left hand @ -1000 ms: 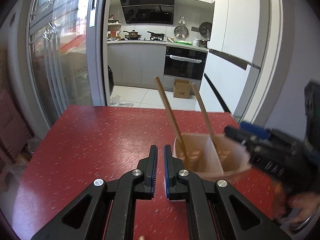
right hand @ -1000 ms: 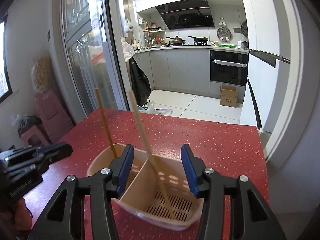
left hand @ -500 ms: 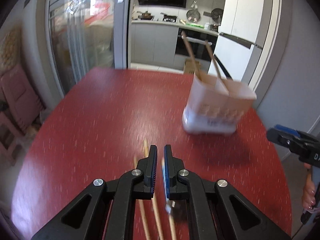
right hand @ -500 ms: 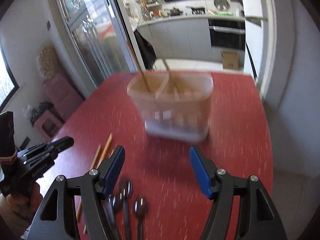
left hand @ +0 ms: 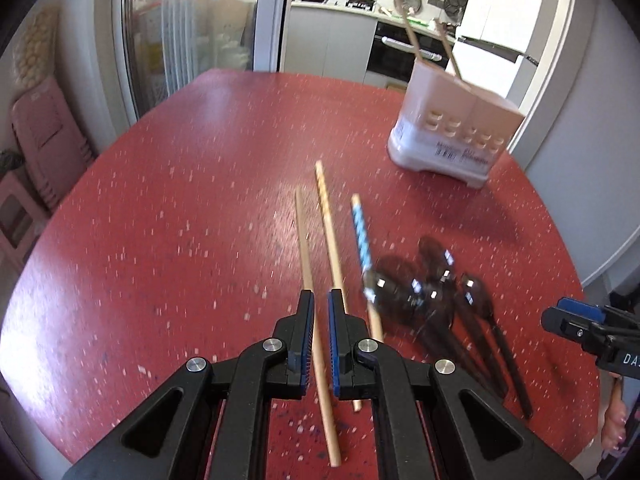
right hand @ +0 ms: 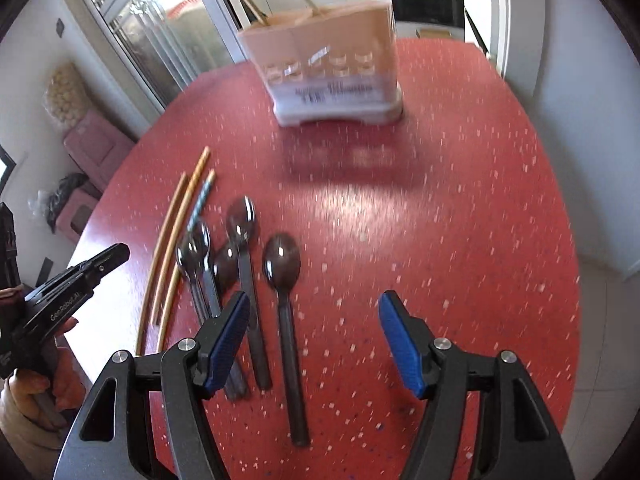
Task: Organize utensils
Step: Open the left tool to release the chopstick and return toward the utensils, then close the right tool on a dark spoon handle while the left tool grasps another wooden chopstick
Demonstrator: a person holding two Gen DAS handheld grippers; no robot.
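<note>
A pink utensil holder (left hand: 454, 132) with two chopsticks in it stands at the far right of the red table; it also shows in the right wrist view (right hand: 328, 68). Three loose chopsticks (left hand: 326, 224) lie side by side, one with a blue striped end (left hand: 360, 232). Several dark spoons (right hand: 282, 272) lie beside them. My left gripper (left hand: 320, 312) is nearly shut and empty, hovering above the chopsticks. My right gripper (right hand: 314, 312) is open and empty, above the spoon handles.
The red speckled table (right hand: 460, 220) has a rounded edge with a drop to the right. A glass sliding door (left hand: 180, 32) and a pink stool (left hand: 44, 136) stand to the left. A kitchen lies behind.
Both grippers have pulled back from the holder toward the near side of the table. The loose chopsticks and spoons have come into view below them.
</note>
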